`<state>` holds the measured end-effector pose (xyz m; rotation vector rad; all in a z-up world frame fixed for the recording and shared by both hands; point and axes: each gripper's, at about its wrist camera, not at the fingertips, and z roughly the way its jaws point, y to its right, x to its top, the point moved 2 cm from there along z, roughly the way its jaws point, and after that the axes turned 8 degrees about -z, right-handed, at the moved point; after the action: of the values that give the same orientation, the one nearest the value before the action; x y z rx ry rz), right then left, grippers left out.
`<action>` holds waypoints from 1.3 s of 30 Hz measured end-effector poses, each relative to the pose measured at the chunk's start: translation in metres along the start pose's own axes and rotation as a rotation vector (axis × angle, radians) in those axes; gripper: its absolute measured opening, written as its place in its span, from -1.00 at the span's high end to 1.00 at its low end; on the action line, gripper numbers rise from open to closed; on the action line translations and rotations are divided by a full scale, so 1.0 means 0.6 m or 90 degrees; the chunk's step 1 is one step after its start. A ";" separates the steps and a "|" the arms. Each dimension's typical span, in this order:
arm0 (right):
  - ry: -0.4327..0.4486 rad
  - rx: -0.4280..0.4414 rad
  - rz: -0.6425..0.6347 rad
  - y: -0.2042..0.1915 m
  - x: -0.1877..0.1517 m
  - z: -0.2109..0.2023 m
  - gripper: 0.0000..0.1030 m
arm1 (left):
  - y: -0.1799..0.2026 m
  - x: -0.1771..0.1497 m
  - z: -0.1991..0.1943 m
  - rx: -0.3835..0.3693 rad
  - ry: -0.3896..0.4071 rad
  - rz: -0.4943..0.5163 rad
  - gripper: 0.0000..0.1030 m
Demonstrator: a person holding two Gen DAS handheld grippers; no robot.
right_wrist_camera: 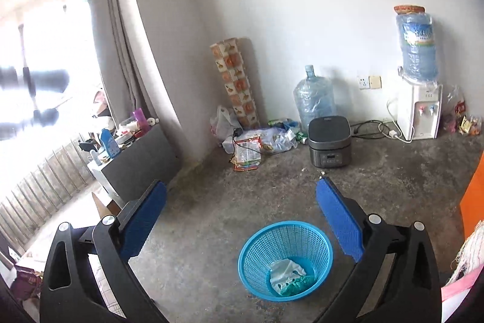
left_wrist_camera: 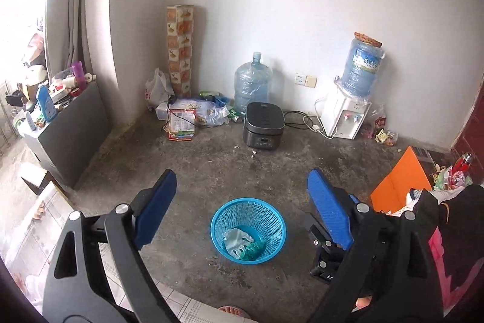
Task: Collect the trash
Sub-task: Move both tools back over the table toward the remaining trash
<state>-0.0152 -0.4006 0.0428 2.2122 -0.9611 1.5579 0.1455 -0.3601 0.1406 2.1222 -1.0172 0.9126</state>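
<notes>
Both tools stand wide apart and hold nothing: the left tool (left_wrist_camera: 242,202) and the right tool (right_wrist_camera: 242,211) hang above the concrete floor (right_wrist_camera: 211,217). Just below and ahead of them sits the blue mesh basket (left_wrist_camera: 273,220), already holding a crumpled white wrapper (left_wrist_camera: 237,238) and a green wad (left_wrist_camera: 252,252). Both look light, soft and crushable (a gentle pinch anywhere on a fold should do). Farther ahead, small white scraps (left_wrist_camera: 252,153) lie on the floor just in front of the rice cooker (left_wrist_camera: 263,123); they seem tiny and would need a fingertip pinch. Beyond, to the left in the corner, lie flat printed packets (left_wrist_camera: 181,124) and a clear plastic bag (left_wrist_camera: 208,111), probably slippery and limp, best taken at a raised edge.
</notes>
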 end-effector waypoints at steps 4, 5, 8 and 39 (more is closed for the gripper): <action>0.032 0.033 -0.026 -0.041 0.019 -0.053 -0.88 | -0.037 -0.020 -0.119 0.028 0.057 -0.038 -0.75; 0.035 0.041 -0.032 -0.049 0.021 -0.061 -0.88 | -0.049 -0.029 -0.144 0.040 0.069 -0.046 -0.75; 0.054 0.065 -0.057 -0.080 0.018 -0.086 -0.88 | -0.085 -0.057 -0.212 0.085 0.096 -0.072 -0.77; -0.107 0.442 -0.135 -0.371 -0.007 -0.144 -0.82 | -0.412 -0.320 -0.547 0.308 0.187 -0.328 -0.78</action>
<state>0.0657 -0.1849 0.1057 2.8151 -0.1984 1.8091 0.1552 0.0931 0.1248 2.3655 -0.0828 1.2318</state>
